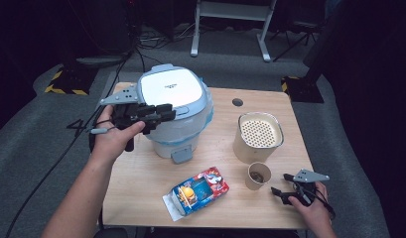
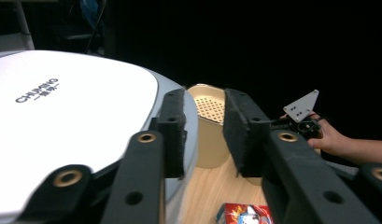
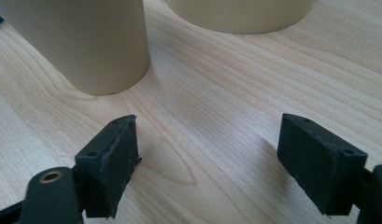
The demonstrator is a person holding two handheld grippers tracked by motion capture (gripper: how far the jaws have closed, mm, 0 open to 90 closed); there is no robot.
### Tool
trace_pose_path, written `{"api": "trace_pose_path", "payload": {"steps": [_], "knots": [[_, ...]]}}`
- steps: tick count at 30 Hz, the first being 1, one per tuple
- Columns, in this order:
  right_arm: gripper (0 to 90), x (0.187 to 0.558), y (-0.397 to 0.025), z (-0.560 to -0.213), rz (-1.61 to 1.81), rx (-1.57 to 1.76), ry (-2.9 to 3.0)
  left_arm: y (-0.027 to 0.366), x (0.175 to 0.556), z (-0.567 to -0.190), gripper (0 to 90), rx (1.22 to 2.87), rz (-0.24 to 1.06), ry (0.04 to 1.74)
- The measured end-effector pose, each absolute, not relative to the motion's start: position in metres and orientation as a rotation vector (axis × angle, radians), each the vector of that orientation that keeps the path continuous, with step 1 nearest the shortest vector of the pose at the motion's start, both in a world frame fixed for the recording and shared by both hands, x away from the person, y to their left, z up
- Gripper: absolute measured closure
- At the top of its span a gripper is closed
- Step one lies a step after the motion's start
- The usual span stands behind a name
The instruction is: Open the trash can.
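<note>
A cooker [image 1: 173, 106] with a white lid and pale blue body stands at the table's back left. My left gripper [image 1: 168, 113] is held against its left side at lid height. In the left gripper view its jaws [image 2: 203, 100] stand a little apart, open, with the lid's rim [image 2: 191, 121] just by the left one. A beige perforated basket [image 1: 259, 135] stands at the right, with a small paper cup [image 1: 258, 176] in front of it. My right gripper [image 1: 280, 183] rests low on the table right of the cup, open wide [image 3: 208, 123], nothing between its jaws.
A colourful printed box [image 1: 199, 191] lies near the front edge of the wooden table [image 1: 141, 183]. The cup [image 3: 86, 42] and the basket [image 3: 240, 14] stand close ahead of the right gripper. Cables trail off the table's left side.
</note>
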State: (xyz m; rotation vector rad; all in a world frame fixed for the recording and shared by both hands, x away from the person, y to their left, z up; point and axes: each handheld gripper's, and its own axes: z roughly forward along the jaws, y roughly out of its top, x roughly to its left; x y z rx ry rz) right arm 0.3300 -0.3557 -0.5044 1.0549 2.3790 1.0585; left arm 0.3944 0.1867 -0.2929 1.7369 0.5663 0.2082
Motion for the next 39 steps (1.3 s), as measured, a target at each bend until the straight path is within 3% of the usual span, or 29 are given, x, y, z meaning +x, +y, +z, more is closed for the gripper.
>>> {"api": "trace_pose_path", "payload": {"steps": [5,9,39], "knots": [[21.0,0.330,-0.356,-0.505,1.060,1.054,2.378,0.176,0.404,-0.292,84.2,1.800,0.269,0.572],[21.1,0.330,-0.356,-0.504,1.056,1.055,2.379,0.166,0.410,-0.293,89.5,1.824,0.307,0.605],[21.0,0.330,-0.356,-0.504,1.058,1.056,2.378,0.152,0.409,-0.294,90.0,1.915,0.373,0.587]]}}
